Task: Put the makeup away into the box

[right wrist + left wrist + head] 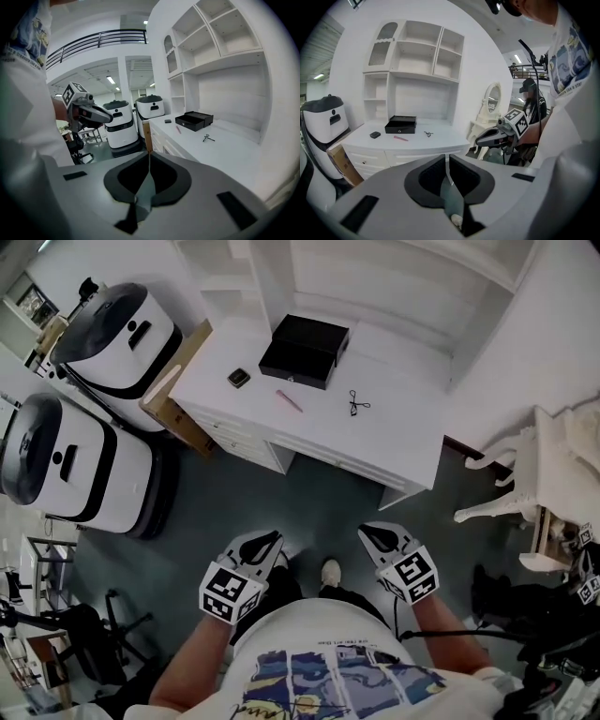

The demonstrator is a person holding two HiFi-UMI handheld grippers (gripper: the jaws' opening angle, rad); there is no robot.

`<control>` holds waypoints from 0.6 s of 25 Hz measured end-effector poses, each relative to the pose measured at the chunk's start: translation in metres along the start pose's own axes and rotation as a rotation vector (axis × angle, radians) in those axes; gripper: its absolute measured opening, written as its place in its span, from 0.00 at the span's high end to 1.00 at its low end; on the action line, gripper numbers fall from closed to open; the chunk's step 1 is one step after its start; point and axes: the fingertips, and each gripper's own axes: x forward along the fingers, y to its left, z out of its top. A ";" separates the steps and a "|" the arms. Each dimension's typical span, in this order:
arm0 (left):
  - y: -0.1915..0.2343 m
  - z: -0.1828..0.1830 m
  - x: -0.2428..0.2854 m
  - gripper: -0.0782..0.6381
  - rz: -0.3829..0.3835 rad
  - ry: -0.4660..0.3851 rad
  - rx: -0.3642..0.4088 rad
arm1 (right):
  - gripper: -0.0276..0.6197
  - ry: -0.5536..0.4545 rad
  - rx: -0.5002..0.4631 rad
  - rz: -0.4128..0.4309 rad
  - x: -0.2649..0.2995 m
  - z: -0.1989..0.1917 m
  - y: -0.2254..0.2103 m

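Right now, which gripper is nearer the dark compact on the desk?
Left. In the head view the left gripper is almost straight below the compact; the right gripper is farther right.

Bright, even light comes from above; ceiling lamps (111, 79) glow in the right gripper view. The white table (394, 442) and shelves (417, 51) are nearly washed out, and the grey floor (319, 512) looks dark against them. Both gripper views are fisheye, with black corners and bent lines. The left tongs (446, 159) and right tongs (149, 154) look soft up close. The head view dims at its lower left corner.
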 end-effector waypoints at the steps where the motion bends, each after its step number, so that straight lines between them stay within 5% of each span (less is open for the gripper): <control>1: 0.008 0.003 0.005 0.87 0.005 0.001 -0.002 | 0.91 0.003 0.006 0.003 0.004 0.002 -0.004; 6: 0.070 0.019 0.035 0.85 0.021 0.005 -0.009 | 0.91 0.018 0.010 -0.008 0.028 0.016 -0.029; 9: 0.120 0.030 0.055 0.75 0.018 0.011 -0.018 | 0.91 0.038 0.030 -0.056 0.043 0.022 -0.049; 15: 0.233 0.058 0.095 0.72 0.038 0.064 0.032 | 0.91 0.037 0.114 -0.160 0.078 0.056 -0.083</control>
